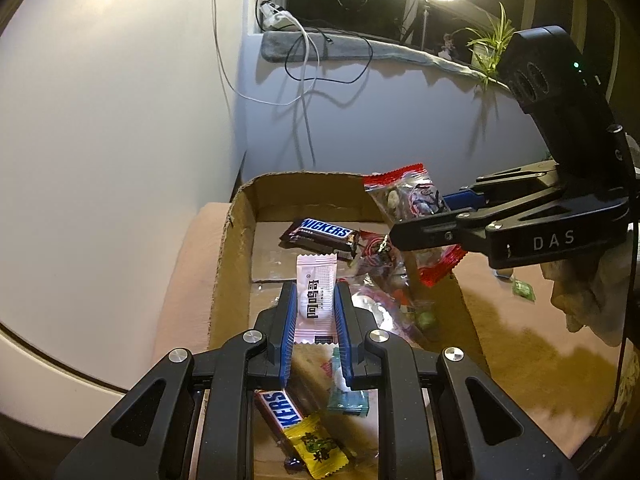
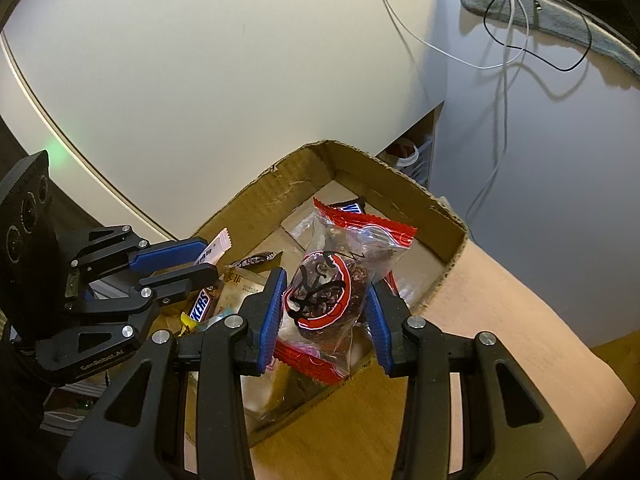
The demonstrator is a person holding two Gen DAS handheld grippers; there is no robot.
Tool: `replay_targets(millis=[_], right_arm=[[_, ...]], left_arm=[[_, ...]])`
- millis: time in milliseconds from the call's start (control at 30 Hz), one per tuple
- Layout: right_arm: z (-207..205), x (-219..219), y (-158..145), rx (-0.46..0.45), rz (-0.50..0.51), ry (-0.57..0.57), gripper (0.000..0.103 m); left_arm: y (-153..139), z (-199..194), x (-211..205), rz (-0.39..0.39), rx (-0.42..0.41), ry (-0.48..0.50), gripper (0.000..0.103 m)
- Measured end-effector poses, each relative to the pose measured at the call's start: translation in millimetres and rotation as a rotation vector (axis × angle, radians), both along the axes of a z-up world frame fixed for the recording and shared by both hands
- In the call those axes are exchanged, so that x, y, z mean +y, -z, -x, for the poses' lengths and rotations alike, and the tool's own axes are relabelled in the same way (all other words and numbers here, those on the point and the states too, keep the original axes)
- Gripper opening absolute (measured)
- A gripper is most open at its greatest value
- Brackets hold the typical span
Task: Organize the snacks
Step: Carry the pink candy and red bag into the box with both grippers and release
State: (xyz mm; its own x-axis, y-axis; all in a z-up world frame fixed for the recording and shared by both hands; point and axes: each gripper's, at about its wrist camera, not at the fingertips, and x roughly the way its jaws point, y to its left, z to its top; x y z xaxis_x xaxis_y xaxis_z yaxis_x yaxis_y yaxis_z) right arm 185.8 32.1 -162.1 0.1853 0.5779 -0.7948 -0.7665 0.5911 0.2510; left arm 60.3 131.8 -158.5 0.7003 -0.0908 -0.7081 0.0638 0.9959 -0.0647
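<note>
While both tools carry a packet over the cardboard box (image 1: 234,248), the sorting looks partly done, as I judge it: several snacks already lie inside the box. A Snickers bar (image 1: 320,236) rests on the box floor toward its far wall, a second Snickers bar (image 1: 280,408) lies at the near end of the box, and just beside that one sit a yellow candy packet (image 1: 320,446) and a small teal packet (image 1: 346,396). More clear-wrapped packets (image 1: 384,280) are heaped against the box's right wall. At least one piece is left outside: a small green candy (image 1: 524,290) lies on the desk (image 1: 512,344), clear of the box's right wall. Whether more waits out of view I cannot tell.

The left tool (image 1: 316,320) is clenched on a white sachet (image 1: 314,300); the blue pads press on its long edges, and the sachet sticks up past the fingertips, hanging above the box floor near the middle of the box. The right tool (image 2: 326,312) is clamped on a red-edged clear bag (image 2: 340,280) of dark pieces; the pads squeeze the bag at its middle, with its red seams showing above and below the grip. That bag hangs over the box's right wall, partly above the inside. Both packets are not yet set down in the box.
</note>
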Motion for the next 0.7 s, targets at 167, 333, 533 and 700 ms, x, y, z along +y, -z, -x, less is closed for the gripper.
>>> replay_targets(millis=[167,333,533,700], right_arm=[[0,6,0,-0.011,0.007,-0.005,0.042],[-1,8,-2,-0.026,0.008,-0.006,0.063],[0,6,-6,-0.046,0.007,0.003,0.077],[-1,-3,-11,-0.060,0.001,0.021,0.081]], left_arm=[[0,-2,3,-0.002,0.001,-0.012,0.018],[0,-2,5,-0.006,0.002,-0.018,0.022],[-2,-1,4,-0.008,-0.009,-0.027,0.038],[-6,1,1,-0.011,-0.020,-0.025,0.038]])
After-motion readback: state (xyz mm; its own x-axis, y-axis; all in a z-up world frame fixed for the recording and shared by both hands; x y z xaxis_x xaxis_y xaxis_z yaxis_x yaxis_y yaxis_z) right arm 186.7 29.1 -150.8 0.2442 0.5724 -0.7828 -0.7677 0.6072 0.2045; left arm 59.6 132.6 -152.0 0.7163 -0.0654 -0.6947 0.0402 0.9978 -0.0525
